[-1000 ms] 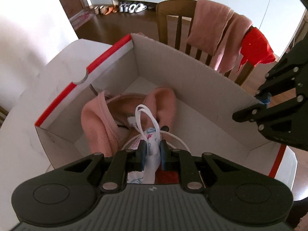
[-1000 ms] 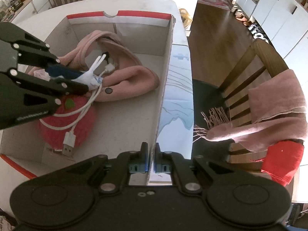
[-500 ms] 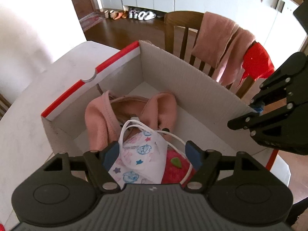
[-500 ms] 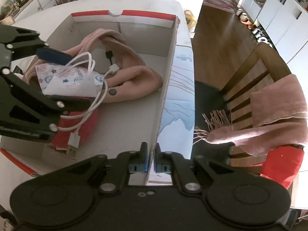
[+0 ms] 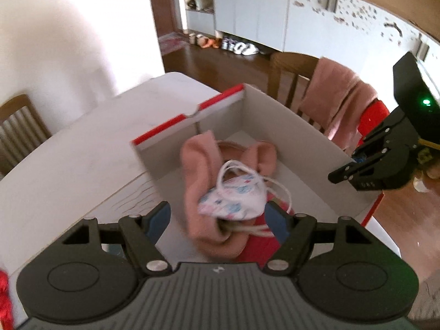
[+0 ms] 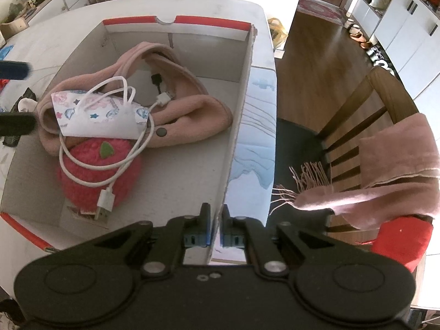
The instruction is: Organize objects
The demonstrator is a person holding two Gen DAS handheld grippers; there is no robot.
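While the right tongs (image 6: 214,221) stay clenched on the near wall of the cardboard box (image 6: 238,126), the left tongs (image 5: 217,220) hang released above it, their jaws having just opened with nothing between them. Just beyond, inside the box, the printed face mask (image 6: 101,112) lies on the pink cloth (image 6: 189,115), with the white cable (image 6: 110,165) looped over the red plush apple (image 6: 90,181). Judging by this, most items are packed; a dark item on the worktop (image 6: 55,41) at the left edge and perhaps the scarf on the chair (image 6: 398,159) farther off remain
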